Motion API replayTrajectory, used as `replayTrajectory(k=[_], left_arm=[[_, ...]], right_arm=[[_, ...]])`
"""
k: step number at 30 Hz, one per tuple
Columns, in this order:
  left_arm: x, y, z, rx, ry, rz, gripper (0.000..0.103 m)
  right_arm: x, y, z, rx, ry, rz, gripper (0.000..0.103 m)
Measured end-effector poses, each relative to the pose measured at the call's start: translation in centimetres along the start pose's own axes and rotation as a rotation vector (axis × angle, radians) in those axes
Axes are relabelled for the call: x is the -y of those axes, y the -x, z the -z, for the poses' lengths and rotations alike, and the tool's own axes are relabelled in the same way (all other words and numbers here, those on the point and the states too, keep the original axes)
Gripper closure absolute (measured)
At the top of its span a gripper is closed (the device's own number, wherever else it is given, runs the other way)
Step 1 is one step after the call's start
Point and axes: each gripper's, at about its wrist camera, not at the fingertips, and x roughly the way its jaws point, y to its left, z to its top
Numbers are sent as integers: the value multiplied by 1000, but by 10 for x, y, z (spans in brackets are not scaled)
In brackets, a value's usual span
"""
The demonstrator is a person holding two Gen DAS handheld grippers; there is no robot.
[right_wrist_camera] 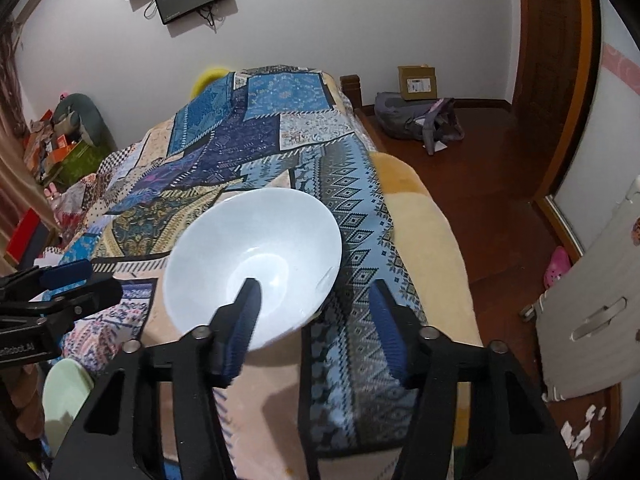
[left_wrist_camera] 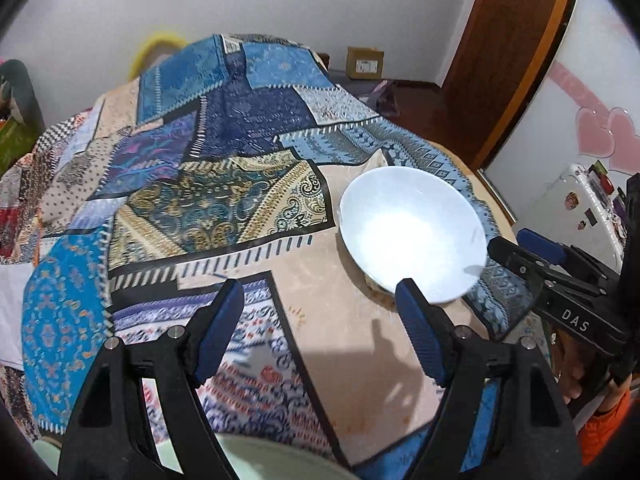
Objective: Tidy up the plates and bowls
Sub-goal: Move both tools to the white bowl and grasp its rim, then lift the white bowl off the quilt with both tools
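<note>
A white bowl (left_wrist_camera: 408, 232) (right_wrist_camera: 256, 264) rests on the patchwork blanket (left_wrist_camera: 208, 200) (right_wrist_camera: 352, 240) of a bed, near its right edge. My right gripper (right_wrist_camera: 314, 288) (left_wrist_camera: 508, 242) straddles the bowl's near rim, one blue pad over the inside and the other outside above the blanket. A gap shows on both sides, so the jaws stand open. My left gripper (left_wrist_camera: 318, 288) (right_wrist_camera: 80, 280) hangs open over bare blanket to the left of the bowl, nothing between its fingers. A pale green dish (left_wrist_camera: 256, 456) (right_wrist_camera: 64, 392) lies at the bed's near edge, below the left gripper.
The bed's right edge drops to a dark wooden floor (right_wrist_camera: 480, 184) with a grey bag (right_wrist_camera: 420, 120) and a cardboard box (right_wrist_camera: 416, 80). A white cabinet (left_wrist_camera: 576, 216) (right_wrist_camera: 592, 320) stands to the right. Clutter lines the bed's left side (right_wrist_camera: 52, 148).
</note>
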Motion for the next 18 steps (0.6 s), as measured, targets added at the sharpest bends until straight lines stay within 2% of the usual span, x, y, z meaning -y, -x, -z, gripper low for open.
replayTrajectory(k=[6, 10, 14, 18], left_arm=[[5, -33, -10, -22, -13, 7, 26], [9, -52, -16, -46, -30, 8, 37], [14, -67, -21, -66, -34, 21, 42], [16, -83, -24, -104, -20, 37, 57]], right_arm=[[8, -23, -3, -38, -18, -20, 71], [11, -32, -4, -52, -22, -28, 73], [13, -38, -4, -60, -22, -38, 75], [8, -45, -4, -78, -10, -53, 82]])
